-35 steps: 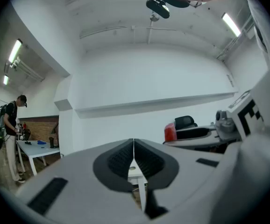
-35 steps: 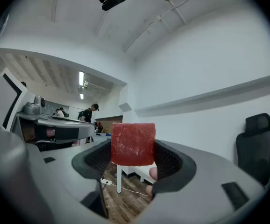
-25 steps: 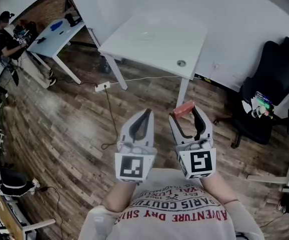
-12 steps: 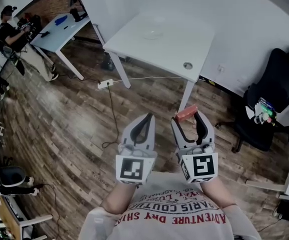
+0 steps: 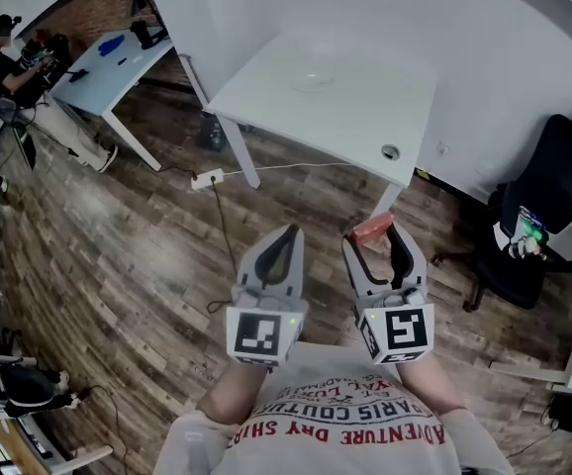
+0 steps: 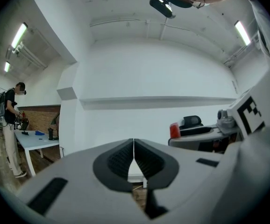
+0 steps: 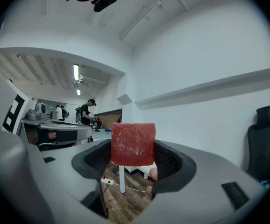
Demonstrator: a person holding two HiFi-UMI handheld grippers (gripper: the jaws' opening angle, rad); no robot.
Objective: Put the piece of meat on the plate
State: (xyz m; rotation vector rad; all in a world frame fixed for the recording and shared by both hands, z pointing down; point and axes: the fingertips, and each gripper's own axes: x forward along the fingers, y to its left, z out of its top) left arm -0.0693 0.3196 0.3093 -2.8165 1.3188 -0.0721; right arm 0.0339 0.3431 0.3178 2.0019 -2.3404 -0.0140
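My right gripper [image 5: 375,234] is shut on a red block of meat [image 5: 371,229], which sticks out past the jaw tips. In the right gripper view the meat [image 7: 133,143] is a flat red square clamped between the dark pads [image 7: 172,161]. My left gripper [image 5: 287,236] is shut and holds nothing; its pads [image 6: 121,158] meet in a thin line. Both grippers hover side by side over the wooden floor, short of the white table [image 5: 365,107]. A faint pale plate [image 5: 314,77] lies on that table's far part.
A black office chair [image 5: 548,191] stands to the right. A power strip with a cable [image 5: 207,177] lies on the floor by the table leg. At far left, a person [image 5: 11,62] stands at a second table [image 5: 108,67].
The white table has come closer and shifted right in the head view. Both grippers keep their pose, the right still clamped on the meat.
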